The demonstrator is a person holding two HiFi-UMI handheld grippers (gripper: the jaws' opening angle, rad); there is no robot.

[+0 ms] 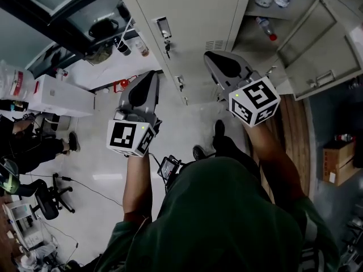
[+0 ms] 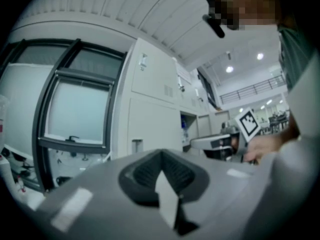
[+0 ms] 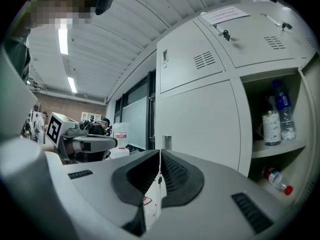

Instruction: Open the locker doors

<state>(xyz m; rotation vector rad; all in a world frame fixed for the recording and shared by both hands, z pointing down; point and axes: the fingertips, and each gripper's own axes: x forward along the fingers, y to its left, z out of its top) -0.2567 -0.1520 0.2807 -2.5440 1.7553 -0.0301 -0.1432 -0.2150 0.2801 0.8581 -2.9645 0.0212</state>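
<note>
The job is partly done: one locker door (image 1: 319, 52) at the right of the bank hangs swung out, and the compartment behind it shows bottles (image 3: 280, 115) on a shelf. The closed doors (image 1: 190, 18) to its left remain to be opened, one with a key (image 1: 166, 48) in its lock. I judge most of the work is yet to come (how many doors the whole bank has cannot be told from here).

Both of the person's forearms reach forward from the body, each holding its tool about level and aimed at the locker fronts. The two tools sit side by side and apart. The left gripper (image 2: 161, 155) faces the closed panels near the window (image 2: 75, 109). Its jaws are pressed together with nothing between them. The right gripper (image 3: 159, 154) points at a closed door just beside the open compartment, its jaws likewise brought fully together and empty. Neither tool appears to touch a door, handle or key
</note>
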